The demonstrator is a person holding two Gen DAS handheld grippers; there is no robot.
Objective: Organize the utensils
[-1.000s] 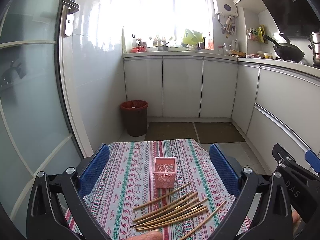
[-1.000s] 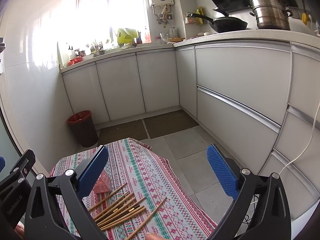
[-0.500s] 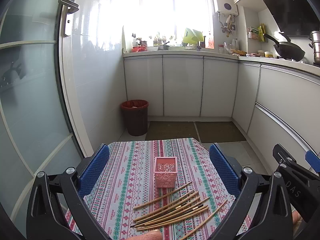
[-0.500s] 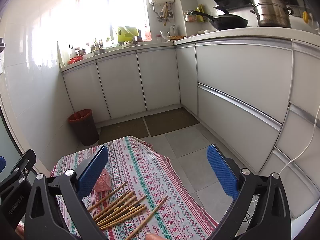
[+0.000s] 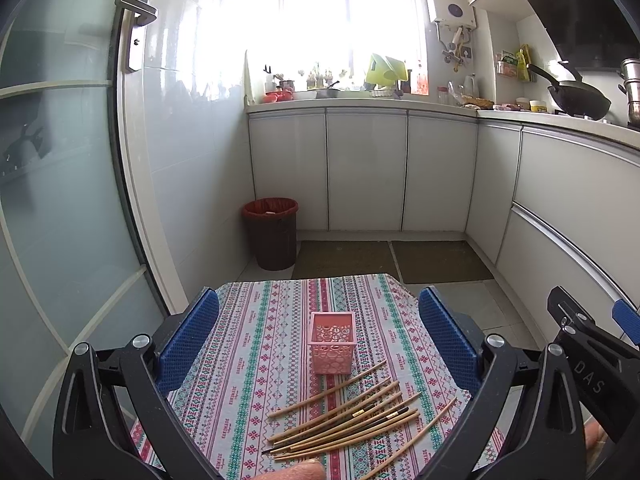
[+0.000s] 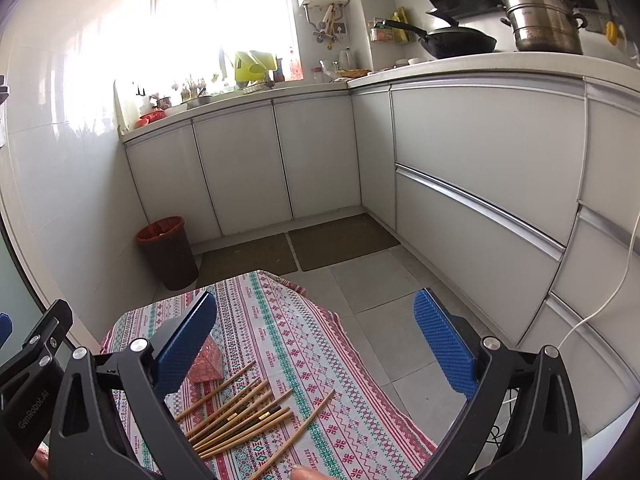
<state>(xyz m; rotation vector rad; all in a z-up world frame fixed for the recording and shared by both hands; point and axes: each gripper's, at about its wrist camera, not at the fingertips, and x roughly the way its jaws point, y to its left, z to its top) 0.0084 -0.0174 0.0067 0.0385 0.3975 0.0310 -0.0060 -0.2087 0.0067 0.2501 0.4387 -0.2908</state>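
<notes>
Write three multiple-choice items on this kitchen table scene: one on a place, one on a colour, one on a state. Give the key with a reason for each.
1. Where do the chopsticks lie?
A. inside the holder
B. on the tablecloth, nearer the camera than the holder
C. on the floor

2. What colour is the holder?
A. pink
B. green
C. black

3. How does the left gripper stand?
A. shut on a chopstick
B. shut on the holder
C. open, holding nothing

Key: 1 B, the sticks lie fanned on the patterned tablecloth in front of the holder. 2 A, its perforated walls are pink. 3 C, its blue pads stand wide apart with nothing between them; the right gripper stands likewise.
</notes>
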